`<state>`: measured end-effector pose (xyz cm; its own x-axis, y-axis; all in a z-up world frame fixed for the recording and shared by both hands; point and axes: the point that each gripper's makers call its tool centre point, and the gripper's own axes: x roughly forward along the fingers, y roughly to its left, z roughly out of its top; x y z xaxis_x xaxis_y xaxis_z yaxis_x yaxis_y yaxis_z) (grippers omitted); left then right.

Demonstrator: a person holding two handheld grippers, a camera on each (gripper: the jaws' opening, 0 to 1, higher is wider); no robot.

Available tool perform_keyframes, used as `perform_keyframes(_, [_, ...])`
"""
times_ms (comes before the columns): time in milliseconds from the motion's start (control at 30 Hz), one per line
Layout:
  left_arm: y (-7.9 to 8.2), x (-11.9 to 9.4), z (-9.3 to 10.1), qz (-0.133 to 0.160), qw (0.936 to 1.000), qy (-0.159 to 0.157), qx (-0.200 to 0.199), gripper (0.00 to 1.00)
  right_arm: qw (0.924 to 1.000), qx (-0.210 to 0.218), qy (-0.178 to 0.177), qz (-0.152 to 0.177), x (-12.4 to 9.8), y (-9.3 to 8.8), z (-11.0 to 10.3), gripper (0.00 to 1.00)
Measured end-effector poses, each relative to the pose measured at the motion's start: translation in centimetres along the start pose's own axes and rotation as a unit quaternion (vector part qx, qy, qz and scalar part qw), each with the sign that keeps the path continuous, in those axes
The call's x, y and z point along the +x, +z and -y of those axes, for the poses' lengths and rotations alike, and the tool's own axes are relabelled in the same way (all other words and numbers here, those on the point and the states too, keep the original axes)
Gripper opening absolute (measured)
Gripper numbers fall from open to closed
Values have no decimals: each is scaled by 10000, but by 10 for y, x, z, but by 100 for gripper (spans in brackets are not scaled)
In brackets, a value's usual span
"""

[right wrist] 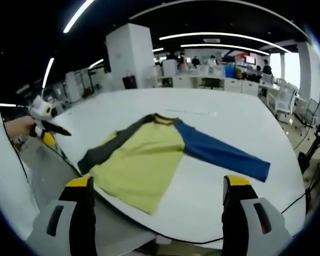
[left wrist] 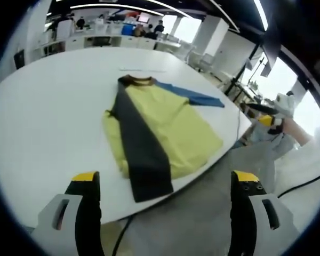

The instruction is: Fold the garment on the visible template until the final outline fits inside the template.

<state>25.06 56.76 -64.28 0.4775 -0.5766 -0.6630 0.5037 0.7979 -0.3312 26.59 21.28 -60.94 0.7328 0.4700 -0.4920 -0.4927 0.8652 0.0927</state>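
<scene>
While both grippers hang off the table (left wrist: 42, 122) with jaws spread and empty, the shirt (right wrist: 144, 160) lies flat near the near edge, dark sleeve (left wrist: 141, 149) folded across the body, blue sleeve (right wrist: 218, 152) stretched out. No template outline is discernible. Folding looks barely begun; next, the right gripper (right wrist: 157, 197) should take the blue cuff and carry it inward.

You've got a garment (right wrist: 141, 160) w/ yellow body, one blue sleeve (right wrist: 224, 153), one dark grey sleeve (left wrist: 141, 149), dark collar w/ brownish trim. Table (left wrist: 48, 117) is plain white. Your grippers' jaws: black w/ yellow tips, light grey bodies.
</scene>
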Motion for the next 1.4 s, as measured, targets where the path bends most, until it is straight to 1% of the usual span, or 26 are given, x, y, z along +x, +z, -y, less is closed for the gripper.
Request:
perform_keyframes(267, [-4,8,-6,-92,9999,-21,-48,98,10000,46,-65,35,-1,1,4,100])
perform_keyframes(467, [-12,15,-6,-186,9998,-91,-51,93,9999,14,-97,-44,-1,-2,5,100])
perform_keyframes(667, [-20,20,-13,-278,9995,-93,-89,90,9999,23,-106,-21,2,0,6,100])
perform_keyframes(900, [-31,27,-19,-413,9990,-122,-134,83,9999,29,-127,-69,4,-1,5,100])
perform_keyframes(1033, [-36,34,-23,-493,9986,-136,-163,80,9997,-39,-159,-174,4,-4,5,100])
perform_keyframes(1167, [-40,39,-24,-534,9983,-159,-168,73,9997,-23,-182,-182,4,-4,5,100])
perform_keyframes(1267, [-45,42,-26,-592,9979,-173,-177,71,9997,4,-191,-183,5,-4,5,100])
perform_keyframes(1400, [-52,45,-27,-707,9971,-238,-143,63,9994,-46,-195,-276,8,-7,5,100])
